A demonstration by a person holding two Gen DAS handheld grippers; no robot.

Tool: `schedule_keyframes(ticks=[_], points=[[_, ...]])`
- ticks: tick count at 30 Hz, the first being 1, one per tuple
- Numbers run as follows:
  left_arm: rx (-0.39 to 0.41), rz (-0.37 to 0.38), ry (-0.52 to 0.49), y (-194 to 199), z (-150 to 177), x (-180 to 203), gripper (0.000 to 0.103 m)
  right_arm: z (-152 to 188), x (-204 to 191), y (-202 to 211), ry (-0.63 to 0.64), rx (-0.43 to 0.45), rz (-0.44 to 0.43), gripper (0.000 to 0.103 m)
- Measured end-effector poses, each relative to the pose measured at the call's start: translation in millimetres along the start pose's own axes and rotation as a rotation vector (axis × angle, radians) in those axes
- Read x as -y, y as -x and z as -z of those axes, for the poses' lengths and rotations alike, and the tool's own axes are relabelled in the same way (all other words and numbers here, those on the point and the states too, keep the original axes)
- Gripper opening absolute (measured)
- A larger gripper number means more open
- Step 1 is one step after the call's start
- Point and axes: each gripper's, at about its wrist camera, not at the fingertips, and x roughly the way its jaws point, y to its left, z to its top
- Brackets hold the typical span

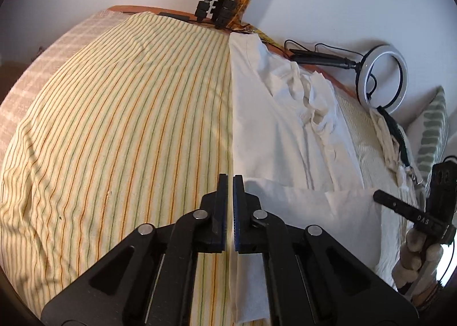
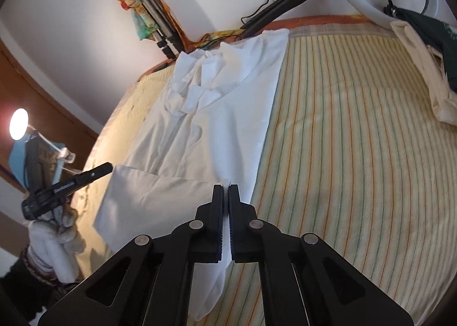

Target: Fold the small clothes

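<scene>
— Both grippers are clamped on the white shirt (image 1: 274,114)? What do you see from your end?

— Yes. My left gripper (image 1: 230,180) has its jaws pressed together on the shirt's near corner on its side, with a strip of white cloth running back between the fingers and hanging below them. My right gripper (image 2: 226,190) does the same on the opposite near corner; cloth shows in the thin gap between its pads and droops underneath.

— Where is the rest of the garment?

— Ahead of both sets of jaws, stretched flat over the striped bedspread (image 1: 114,126), collar at the far end near the headboard. The near hem is folded up just beyond the jaws, making a double layer.

— Edges?

— From the left jaws the shirt's long side edge runs straight ahead. From the right jaws the other long edge runs forward too.

— Room to move?

— Wide bare bedspread outward of each gripper. Far ahead stand a tripod (image 1: 212,11) and a ring light (image 1: 381,77); a second pale garment (image 2: 422,80) lies forward and outward of the right jaws, well apart.
</scene>
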Motion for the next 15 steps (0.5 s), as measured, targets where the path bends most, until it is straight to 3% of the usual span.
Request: schedule_keyframes(ticks=[3, 6, 8, 9, 10, 15], points=[[0.035, -0.022, -0.032, 12, -2, 6, 0.0, 5, 7, 16, -0.015, 0.006, -0.055, 0.009], [0.038, 0.015, -0.074, 22, -2, 20, 0.0, 18, 11, 31, 0.023, -0.002, -0.127, 0.01], [0.025, 0.042, -0.114, 24, 0, 35, 0.0, 29, 12, 36, 0.072, -0.022, -0.154, 0.023], [0.014, 0.055, -0.13, 24, 2, 43, 0.0, 36, 11, 38, 0.096, -0.037, -0.173, 0.036], [0.002, 0.065, -0.147, 23, 4, 50, 0.0, 43, 10, 38, 0.118, -0.045, -0.182, 0.04], [-0.06, 0.113, -0.24, 9, 18, 96, 0.001, 66, -5, 31, 0.25, -0.093, -0.174, 0.04]])
